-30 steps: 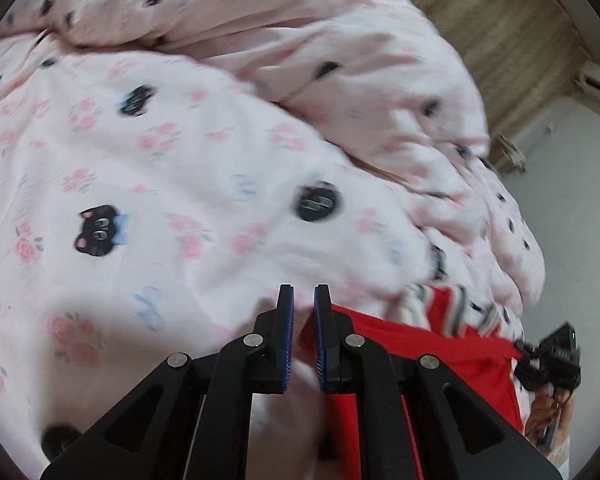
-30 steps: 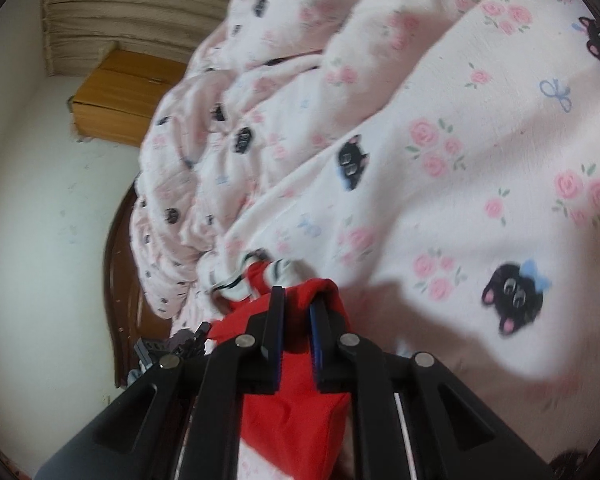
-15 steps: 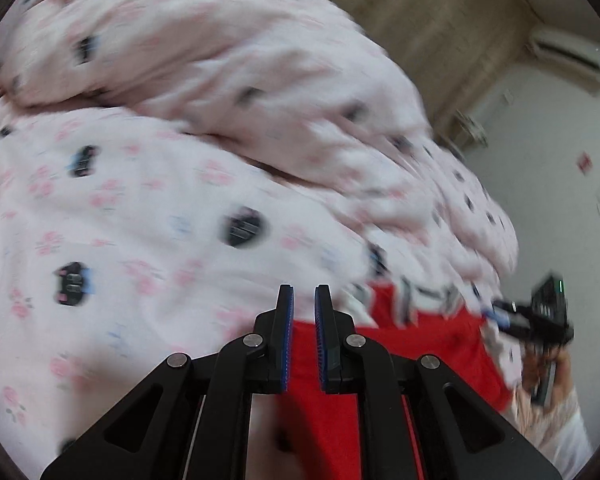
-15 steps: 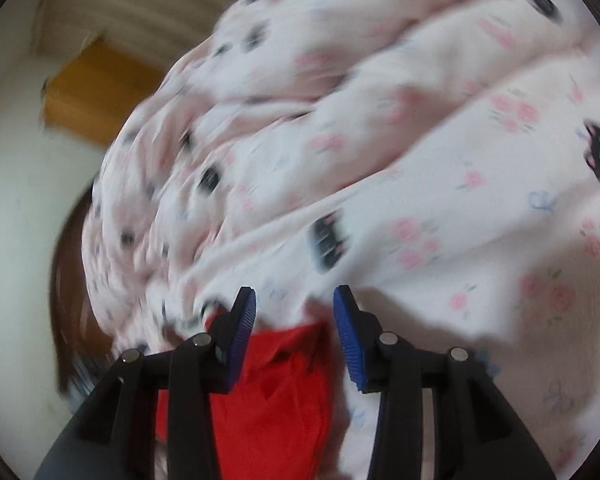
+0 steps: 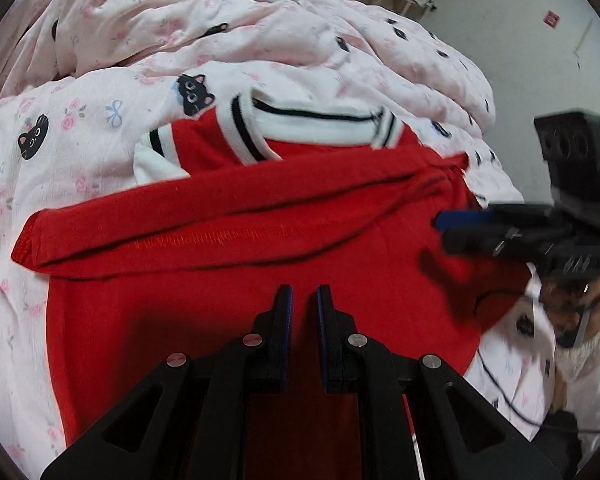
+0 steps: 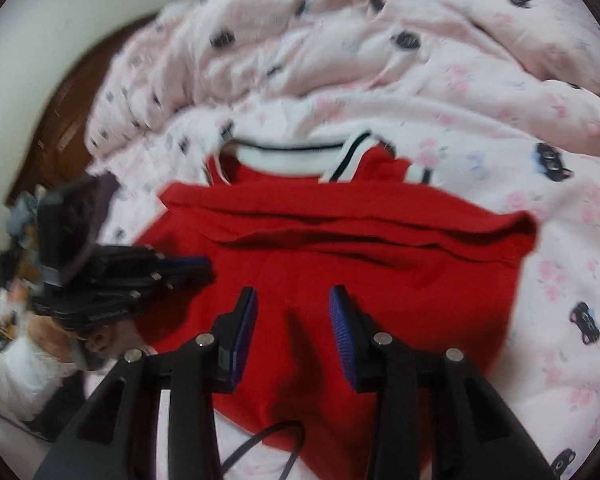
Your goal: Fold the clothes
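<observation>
Red shirt (image 5: 260, 320) half-folded on quilt (image 5: 80, 128); left gripper (image 5: 301, 300) closed, holding nothing; right gripper (image 6: 294, 308) just parted, empty. Loose fold may slump.

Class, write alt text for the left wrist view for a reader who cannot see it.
A red shirt with a white, black-striped collar lies folded across on a pink cat-print quilt. The left gripper, nearly shut, hangs over the shirt's lower half; the right gripper reaches in from the right edge.
</observation>
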